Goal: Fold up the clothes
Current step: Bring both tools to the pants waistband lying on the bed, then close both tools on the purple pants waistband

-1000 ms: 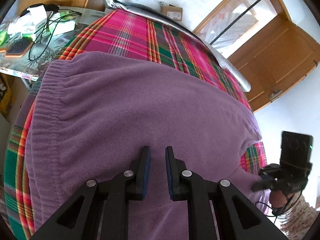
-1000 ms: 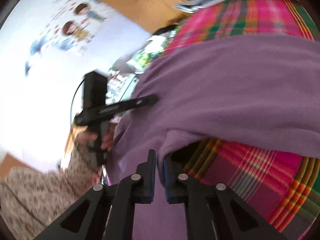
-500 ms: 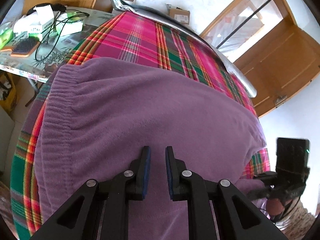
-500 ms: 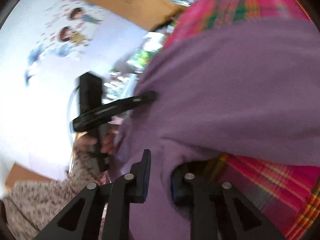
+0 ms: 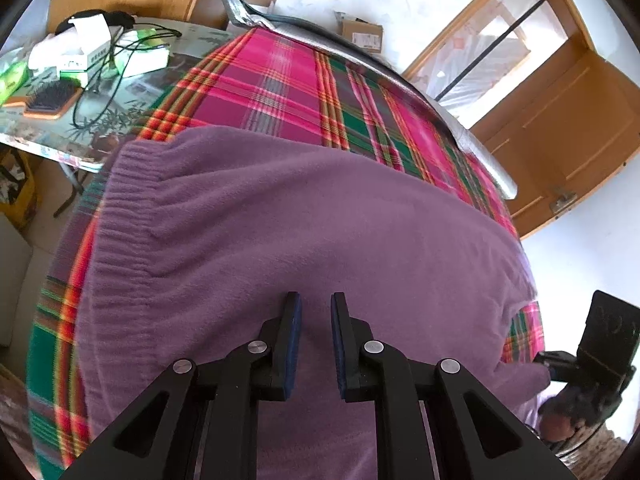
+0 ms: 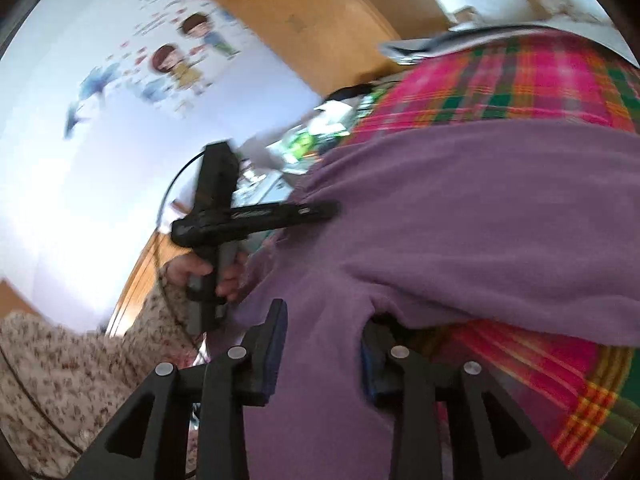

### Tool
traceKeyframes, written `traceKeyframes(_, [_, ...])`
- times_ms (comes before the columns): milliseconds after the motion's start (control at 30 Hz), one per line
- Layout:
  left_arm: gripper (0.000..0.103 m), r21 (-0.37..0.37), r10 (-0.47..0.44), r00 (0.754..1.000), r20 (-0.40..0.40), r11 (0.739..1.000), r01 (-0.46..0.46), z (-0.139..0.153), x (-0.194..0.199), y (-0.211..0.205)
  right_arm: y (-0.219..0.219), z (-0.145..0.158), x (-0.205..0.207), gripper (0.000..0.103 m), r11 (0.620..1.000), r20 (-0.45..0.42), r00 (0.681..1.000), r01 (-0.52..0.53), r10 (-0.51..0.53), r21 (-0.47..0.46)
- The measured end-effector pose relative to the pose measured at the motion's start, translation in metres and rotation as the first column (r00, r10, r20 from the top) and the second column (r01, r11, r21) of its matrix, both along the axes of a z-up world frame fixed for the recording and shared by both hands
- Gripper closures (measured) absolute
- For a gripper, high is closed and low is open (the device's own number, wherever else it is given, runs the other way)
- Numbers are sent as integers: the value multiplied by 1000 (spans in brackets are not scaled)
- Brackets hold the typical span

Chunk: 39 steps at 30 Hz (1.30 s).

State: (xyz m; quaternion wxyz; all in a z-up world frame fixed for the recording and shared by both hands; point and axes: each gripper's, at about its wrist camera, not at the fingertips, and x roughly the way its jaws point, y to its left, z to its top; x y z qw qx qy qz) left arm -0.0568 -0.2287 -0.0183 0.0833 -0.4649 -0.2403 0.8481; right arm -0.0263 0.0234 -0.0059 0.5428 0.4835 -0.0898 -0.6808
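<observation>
Lying on plaid blanket [image 5: 280,92], purple sweater [image 5: 320,220], right gripper [image 6: 322,344] jaws opening

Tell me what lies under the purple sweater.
Under the purple sweater lies a pink and green plaid blanket, showing beyond its far edge and at both sides. What the blanket rests on is covered, as is anything beneath the sweater's middle.

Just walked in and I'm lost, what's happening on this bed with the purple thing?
A person is folding a purple fleece garment spread on a plaid blanket. The right tool has just been opening, fabric still lying between its parted fingers. The left tool hovers over the garment, holding nothing.
</observation>
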Motion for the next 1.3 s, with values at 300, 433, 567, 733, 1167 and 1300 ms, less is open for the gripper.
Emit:
traceKeyframes(300, [88, -64, 148, 988, -48, 987, -151, 18, 11, -47, 20, 29, -23, 70, 991, -96, 995, 10, 3, 135])
traceKeyframes(433, [88, -24, 222, 974, -37, 975, -223, 19, 18, -72, 3, 42, -37, 69, 984, -167, 986, 28, 1, 173])
traceKeyframes(567, [84, -7, 229, 973, -33, 973, -229, 18, 29, -79, -40, 52, -42, 69, 979, -238, 968, -24, 73, 203])
traceKeyframes(733, [82, 10, 223, 974, -23, 975, -223, 16, 41, -84, -112, 43, -54, 69, 956, -291, 944, -72, 158, 285])
traceKeyframes(1167, [80, 111, 135, 991, 16, 984, -136, 1, 43, -84, -255, -6, -103, 63, 868, -341, 902, -68, 264, 491])
traceKeyframes(1300, [80, 138, 113, 994, -2, 984, -112, 2, 37, -85, -270, -21, -104, 63, 852, -301, 905, -114, 302, 512])
